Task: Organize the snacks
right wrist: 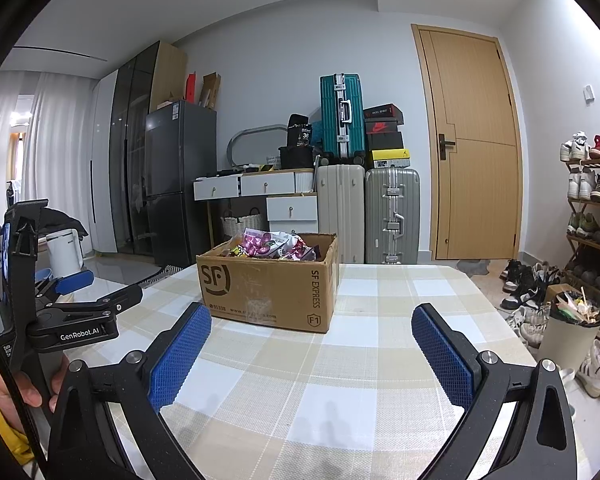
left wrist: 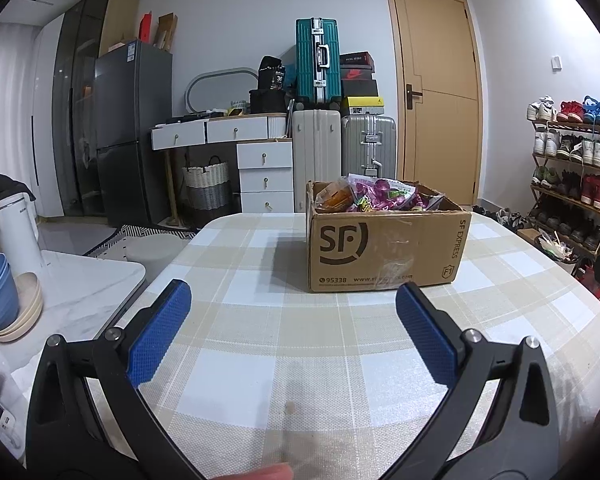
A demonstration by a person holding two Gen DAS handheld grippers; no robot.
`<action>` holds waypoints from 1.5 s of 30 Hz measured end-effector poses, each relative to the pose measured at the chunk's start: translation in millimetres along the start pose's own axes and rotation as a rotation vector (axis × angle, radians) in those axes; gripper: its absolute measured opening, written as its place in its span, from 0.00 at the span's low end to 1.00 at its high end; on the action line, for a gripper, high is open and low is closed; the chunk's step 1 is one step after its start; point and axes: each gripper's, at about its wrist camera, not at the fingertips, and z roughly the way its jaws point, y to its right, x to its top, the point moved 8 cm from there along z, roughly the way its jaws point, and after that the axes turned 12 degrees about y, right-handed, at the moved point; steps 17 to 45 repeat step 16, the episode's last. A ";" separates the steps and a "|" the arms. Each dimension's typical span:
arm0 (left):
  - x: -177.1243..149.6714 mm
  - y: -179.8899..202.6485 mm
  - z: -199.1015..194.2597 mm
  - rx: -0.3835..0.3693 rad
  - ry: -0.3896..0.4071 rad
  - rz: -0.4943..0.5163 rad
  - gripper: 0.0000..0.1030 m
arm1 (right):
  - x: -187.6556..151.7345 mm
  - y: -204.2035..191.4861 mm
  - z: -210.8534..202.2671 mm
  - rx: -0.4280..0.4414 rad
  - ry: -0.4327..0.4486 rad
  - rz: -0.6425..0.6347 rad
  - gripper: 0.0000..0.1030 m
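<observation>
Snack packets [left wrist: 374, 196] heaped in cardboard box [left wrist: 384, 248] mid-desk [left wrist: 284, 360]. Likely light, crinkly, slippery, crushable; pinch sealed edge. Left claw [left wrist: 292, 336] and right claw [right wrist: 312, 354] spread wide, empty, short of box.

Snacks [left wrist: 374, 196] lie in the box [left wrist: 384, 248] on the table [left wrist: 284, 344], suitcases [left wrist: 342, 152] behind.

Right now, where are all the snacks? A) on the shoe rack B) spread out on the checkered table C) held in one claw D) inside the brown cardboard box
D: the colourful snack packets are piled inside the open cardboard box on the checkered table, and both the left claw and the right claw are open and hold nothing.
</observation>
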 end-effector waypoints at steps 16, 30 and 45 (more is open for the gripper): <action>-1.9 1.4 1.5 0.004 -0.004 0.000 0.99 | 1.2 0.1 0.3 0.000 -0.001 0.001 0.99; -1.9 1.4 1.5 0.004 -0.004 0.000 0.99 | 1.2 0.1 0.3 0.000 -0.001 0.001 0.99; -1.9 1.4 1.5 0.004 -0.004 0.000 0.99 | 1.2 0.1 0.3 0.000 -0.001 0.001 0.99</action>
